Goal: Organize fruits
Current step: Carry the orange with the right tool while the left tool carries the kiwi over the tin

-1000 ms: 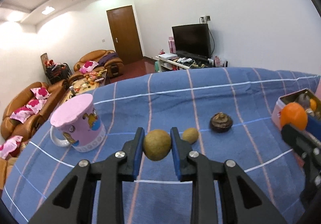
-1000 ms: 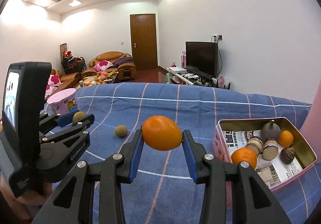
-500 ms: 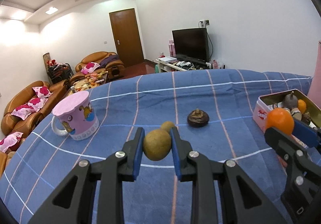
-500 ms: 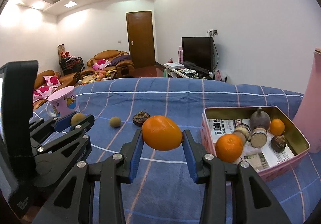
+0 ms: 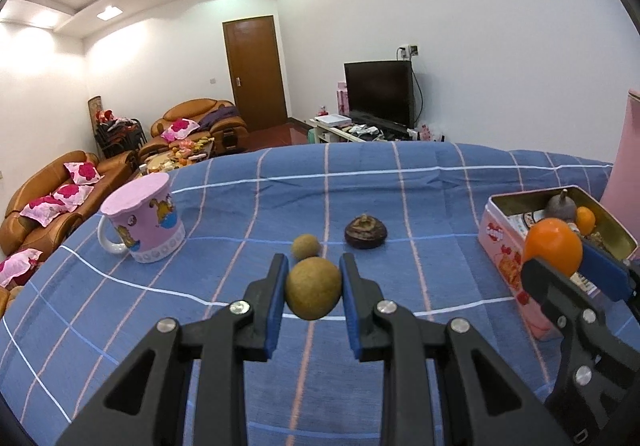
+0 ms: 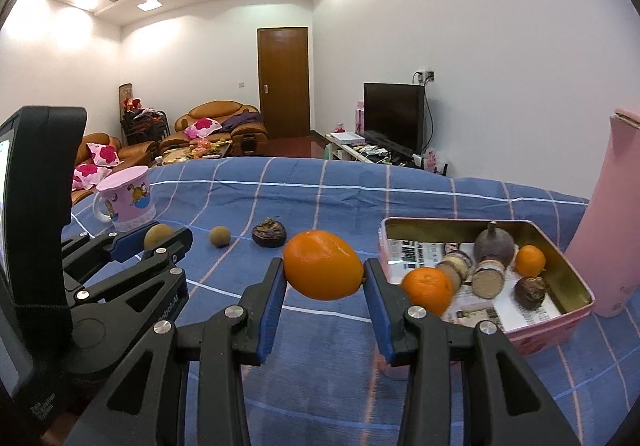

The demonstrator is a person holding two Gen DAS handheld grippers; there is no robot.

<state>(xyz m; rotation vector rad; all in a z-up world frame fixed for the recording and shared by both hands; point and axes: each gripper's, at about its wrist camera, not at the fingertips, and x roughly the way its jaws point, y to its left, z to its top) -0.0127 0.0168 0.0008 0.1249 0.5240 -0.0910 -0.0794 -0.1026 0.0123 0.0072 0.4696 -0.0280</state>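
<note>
The left claw (image 5: 314,288) is clamped on a round brown-green fruit (image 5: 313,288) above the blue checked tabletop (image 5: 400,186), and the right claw (image 6: 324,274) grips an orange (image 6: 323,270). Beyond them lie a smaller brown fruit (image 5: 305,245) and a dark fruit (image 5: 365,231); the pink tin (image 6: 568,270) to the right holds more fruit.

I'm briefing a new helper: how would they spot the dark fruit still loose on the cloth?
Start from the blue checked cloth, between the pink mug and the pink tin. The dark fruit sits alone mid-cloth, right of a small tan round fruit. It alone is squat, dark brown and wrinkled.
</note>
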